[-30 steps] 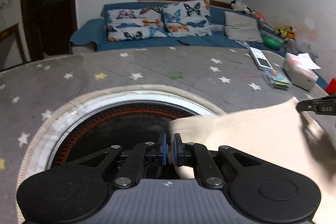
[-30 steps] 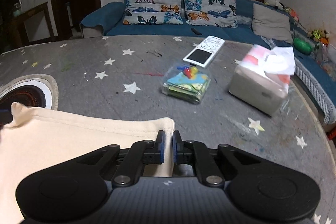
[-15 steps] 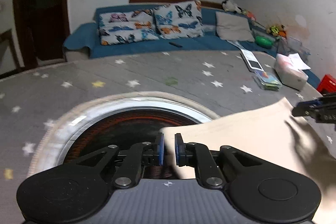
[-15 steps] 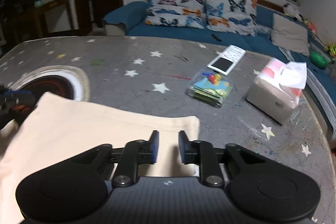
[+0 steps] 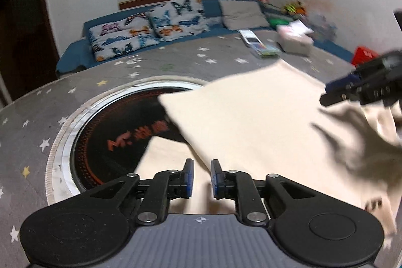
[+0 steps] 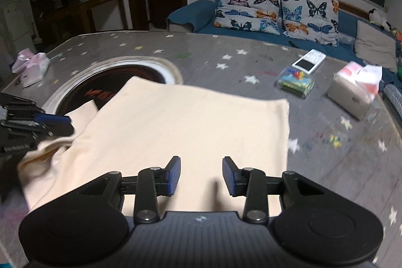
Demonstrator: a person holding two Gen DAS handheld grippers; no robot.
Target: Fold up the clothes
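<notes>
Cream-coloured cloth [image 6: 191, 122] lies folded over on the grey star-patterned table cover [image 6: 251, 62], its far left corner overlapping the round black inset with orange lettering [image 5: 120, 132] set into the tabletop; a lower layer of the same fabric shows beneath the upper one at the near left. In the right wrist view the right gripper [image 6: 201, 173] hangs just above the near edge of the cloth with its blue-padded jaws apart, having just been opening, and the fabric lies under the gap without being pinched. In the left wrist view the left gripper [image 5: 201, 177] stands over the near left part of the cloth, its jaws parted by a narrower gap after just opening; a fold edge runs toward the gap, but the pads do not press on it. To the far right on the table sit a white handset [image 6: 309, 61], a clear packet of coloured items [image 6: 296, 82] and a tissue box [image 6: 351, 92]. A blue sofa with butterfly cushions [image 6: 276, 14] runs along the far wall.
</notes>
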